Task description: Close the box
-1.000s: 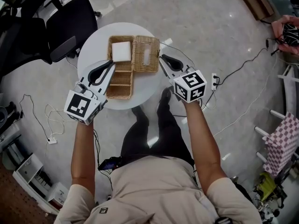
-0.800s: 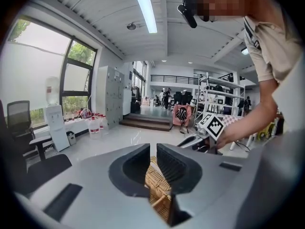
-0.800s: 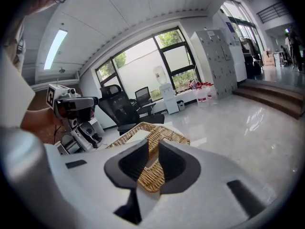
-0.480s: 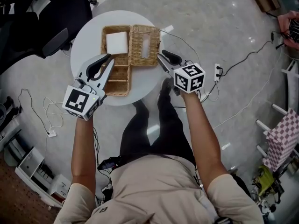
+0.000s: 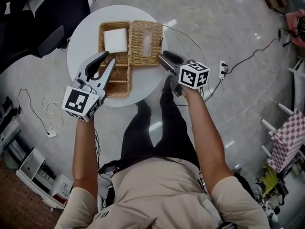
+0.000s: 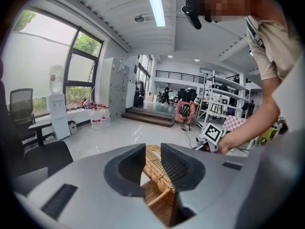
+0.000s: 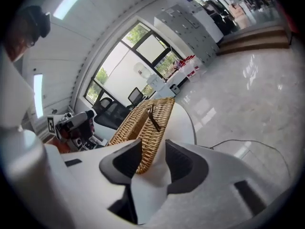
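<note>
The wicker box [image 5: 119, 82] lies open on the round white surface [image 5: 81, 46] at the upper left of the frame. Its lid [image 5: 145, 44] lies flat just right of the base, touching it. The left gripper [image 5: 109, 57] stands narrow, its 2 jaws slightly apart around a wall of the base. The right gripper [image 5: 162, 55] has just been opening and stands wide, with the lid's edge between its jaws, unclamped.

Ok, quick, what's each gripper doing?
Left gripper: open, wicker box rim between jaws.
Right gripper: open, jaws just been opening, lid edge between them.
</note>
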Tool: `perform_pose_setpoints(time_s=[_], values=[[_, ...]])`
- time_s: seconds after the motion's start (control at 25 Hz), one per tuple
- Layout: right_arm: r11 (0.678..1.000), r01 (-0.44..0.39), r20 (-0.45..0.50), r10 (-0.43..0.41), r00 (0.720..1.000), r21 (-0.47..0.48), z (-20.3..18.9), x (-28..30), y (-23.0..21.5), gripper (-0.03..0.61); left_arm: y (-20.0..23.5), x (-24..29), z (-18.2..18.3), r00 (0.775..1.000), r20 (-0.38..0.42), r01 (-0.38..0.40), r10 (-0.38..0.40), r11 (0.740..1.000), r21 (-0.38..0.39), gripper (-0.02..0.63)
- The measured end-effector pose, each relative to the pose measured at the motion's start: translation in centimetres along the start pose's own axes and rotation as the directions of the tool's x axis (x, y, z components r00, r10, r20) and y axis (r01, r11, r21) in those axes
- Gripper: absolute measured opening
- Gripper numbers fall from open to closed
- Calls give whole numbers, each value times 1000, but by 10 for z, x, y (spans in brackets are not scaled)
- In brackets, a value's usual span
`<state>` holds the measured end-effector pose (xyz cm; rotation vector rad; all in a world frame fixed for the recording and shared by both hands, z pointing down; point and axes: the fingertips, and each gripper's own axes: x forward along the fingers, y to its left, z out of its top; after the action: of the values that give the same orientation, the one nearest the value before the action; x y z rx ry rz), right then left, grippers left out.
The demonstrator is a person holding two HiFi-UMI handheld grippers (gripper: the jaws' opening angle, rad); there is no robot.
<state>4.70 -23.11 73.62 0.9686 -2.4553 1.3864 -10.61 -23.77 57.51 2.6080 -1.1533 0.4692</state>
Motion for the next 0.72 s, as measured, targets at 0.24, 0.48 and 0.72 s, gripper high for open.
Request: perform_pose_setpoints(time_s=[0.24, 0.48, 0.72], values=[[984, -96, 30, 92, 995, 147, -4, 3, 2, 150, 0, 1, -4, 1000, -11, 3, -3, 1000, -12, 86], [959, -144, 55, 135, 989, 244, -8, 3, 2, 98, 2, 1, -5, 1000, 1, 0, 0, 1000, -10, 84], [968, -131, 63, 120, 991, 213, -2, -5, 8, 64, 5, -4, -3, 1000, 4, -9, 9, 1000, -10, 84]])
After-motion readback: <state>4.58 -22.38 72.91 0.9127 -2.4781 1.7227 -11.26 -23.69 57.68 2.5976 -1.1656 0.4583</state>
